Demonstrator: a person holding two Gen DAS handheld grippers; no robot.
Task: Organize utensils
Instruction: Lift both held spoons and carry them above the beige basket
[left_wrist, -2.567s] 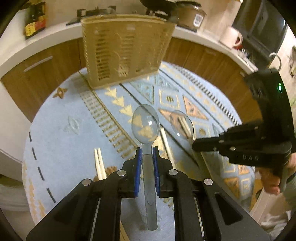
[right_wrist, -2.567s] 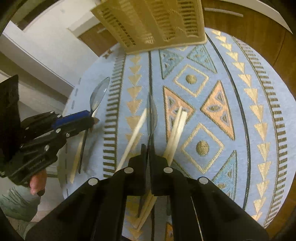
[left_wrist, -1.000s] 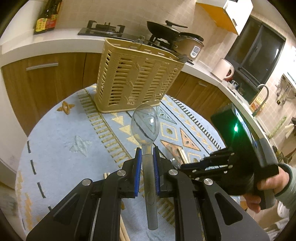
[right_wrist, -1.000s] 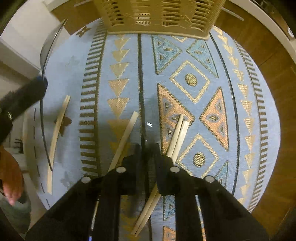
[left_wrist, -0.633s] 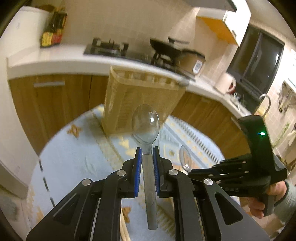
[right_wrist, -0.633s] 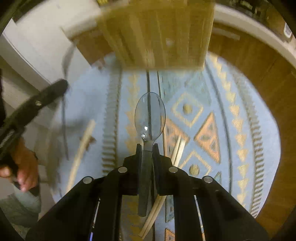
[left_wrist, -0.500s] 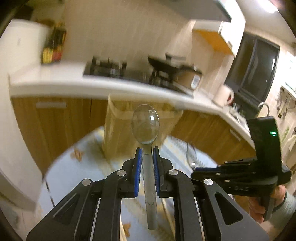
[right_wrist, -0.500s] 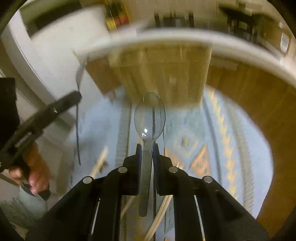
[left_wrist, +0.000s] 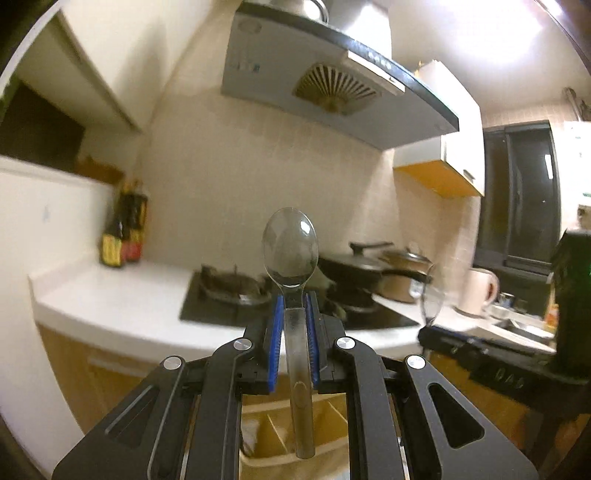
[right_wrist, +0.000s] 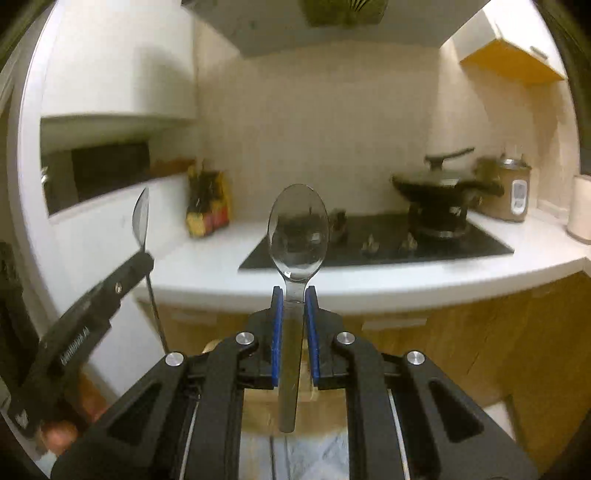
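My left gripper (left_wrist: 293, 306) is shut on the handle of a clear plastic spoon (left_wrist: 290, 254), bowl up, raised level with the stove. Below it, between the gripper arms, the open top of the beige utensil basket (left_wrist: 280, 428) with its dividers shows. My right gripper (right_wrist: 294, 299) is shut on a second clear spoon (right_wrist: 298, 232), also bowl up. The basket's rim (right_wrist: 308, 395) shows just under it. Each gripper appears in the other view: the right one (left_wrist: 428, 334) with its spoon edge-on, the left one (right_wrist: 146, 258) likewise.
A white counter (left_wrist: 122, 295) runs behind, with a black hob (right_wrist: 376, 243), a lidded pan (right_wrist: 439, 188), a rice cooker (right_wrist: 511, 192), sauce bottles (left_wrist: 123, 236) and a kettle (left_wrist: 480, 291). Wooden cabinet doors (right_wrist: 498, 332) lie below. A range hood (left_wrist: 332, 85) hangs above.
Both grippers lifted their spoons off the patterned tablecloth and tilted up. The views swung from the table to the kitchen wall, and the basket now lies underneath.
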